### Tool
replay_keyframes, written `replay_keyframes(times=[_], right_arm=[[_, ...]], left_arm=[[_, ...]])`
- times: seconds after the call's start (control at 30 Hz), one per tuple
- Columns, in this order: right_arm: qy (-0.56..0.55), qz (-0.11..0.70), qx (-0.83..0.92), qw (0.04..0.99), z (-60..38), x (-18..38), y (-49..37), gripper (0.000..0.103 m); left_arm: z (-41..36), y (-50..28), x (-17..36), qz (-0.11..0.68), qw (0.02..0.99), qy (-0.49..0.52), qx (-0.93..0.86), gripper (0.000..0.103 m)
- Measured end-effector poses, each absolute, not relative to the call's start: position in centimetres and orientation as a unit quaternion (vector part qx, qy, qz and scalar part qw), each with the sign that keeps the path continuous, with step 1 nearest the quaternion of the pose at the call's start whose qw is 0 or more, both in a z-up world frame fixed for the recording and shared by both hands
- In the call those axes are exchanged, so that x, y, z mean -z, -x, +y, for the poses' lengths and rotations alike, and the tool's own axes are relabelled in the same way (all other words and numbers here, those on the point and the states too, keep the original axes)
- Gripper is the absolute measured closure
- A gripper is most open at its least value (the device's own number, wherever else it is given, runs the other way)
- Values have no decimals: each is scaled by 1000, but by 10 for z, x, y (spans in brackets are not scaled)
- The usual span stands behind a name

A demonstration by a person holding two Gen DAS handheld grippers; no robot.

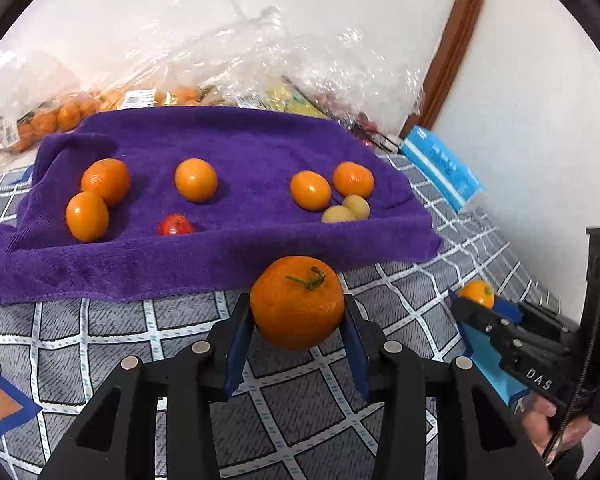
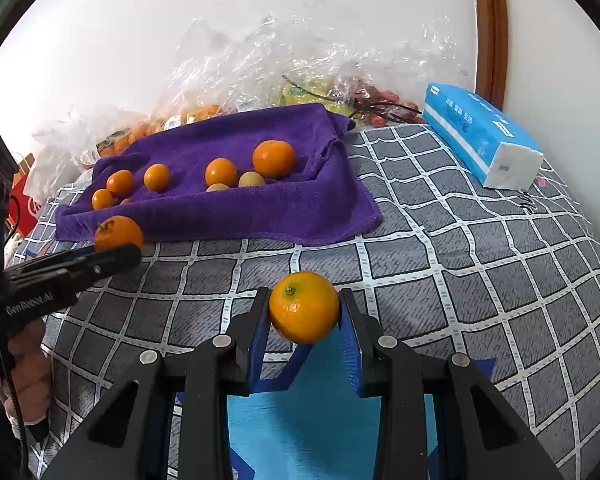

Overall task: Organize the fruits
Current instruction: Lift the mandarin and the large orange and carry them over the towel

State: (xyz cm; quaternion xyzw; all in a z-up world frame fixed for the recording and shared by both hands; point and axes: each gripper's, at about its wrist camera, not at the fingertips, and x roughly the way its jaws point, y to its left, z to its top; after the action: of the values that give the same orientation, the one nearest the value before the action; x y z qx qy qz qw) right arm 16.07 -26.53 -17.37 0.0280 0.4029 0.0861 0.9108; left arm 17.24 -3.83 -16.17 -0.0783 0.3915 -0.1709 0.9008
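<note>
We note two fruits in transit at once. The left gripper (image 1: 298,312) pinches a stemmed orange (image 1: 297,307) across its widest part, stem up, so the blue pads bear on the firm sides and not on the stalk. The right gripper (image 2: 304,312) likewise pinches a smaller orange (image 2: 304,307) at its middle. Both fruits are held clear of the checked bedcover (image 2: 480,272), just short of the purple towel (image 1: 228,148), which suggests carriage toward it.

The towel is raised at its edges and dips in the centre; we judge this serves to keep round fruit from rolling off. On it lie five oranges: a touching pair (image 1: 96,198) at the left, one (image 1: 196,179) apart in the middle, two (image 1: 332,184) side by side at the right. Two pale yellow fruits (image 1: 346,210) touch each other just beside that right pair, and a red fruit (image 1: 175,225) sits alone. Kinds are thus only partly grouped.

Plastic bags (image 2: 236,64) of further fruit lie behind the towel, and a tissue pack (image 2: 484,140) lies well apart at the right.
</note>
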Motion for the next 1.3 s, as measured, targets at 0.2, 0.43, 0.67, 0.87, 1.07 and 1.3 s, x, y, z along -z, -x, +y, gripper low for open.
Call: replay_keyframes(times=[0.2, 0.43, 0.67, 0.87, 1.07, 1.3], right_arm=[[-29, 394, -88, 915, -266, 171, -158, 70], [-21, 386, -91, 918, -261, 169, -153, 70], [-12, 386, -102, 917, -256, 169, -154, 70], [-21, 374, -91, 923, -260, 166, -151, 70], [-29, 364, -83, 927, -263, 162, -148, 70], [-35, 362, -81, 928, -261, 161, -144, 70]], left_arm=[[-41, -167, 157, 375, 908, 71, 170, 62], [-37, -164, 153, 360, 917, 74, 159, 62], [-34, -158, 147, 348, 922, 72, 153, 62], [-31, -153, 141, 334, 926, 79, 158, 62], [-29, -150, 137, 325, 929, 82, 157, 62], [-27, -148, 135, 323, 929, 91, 157, 62]])
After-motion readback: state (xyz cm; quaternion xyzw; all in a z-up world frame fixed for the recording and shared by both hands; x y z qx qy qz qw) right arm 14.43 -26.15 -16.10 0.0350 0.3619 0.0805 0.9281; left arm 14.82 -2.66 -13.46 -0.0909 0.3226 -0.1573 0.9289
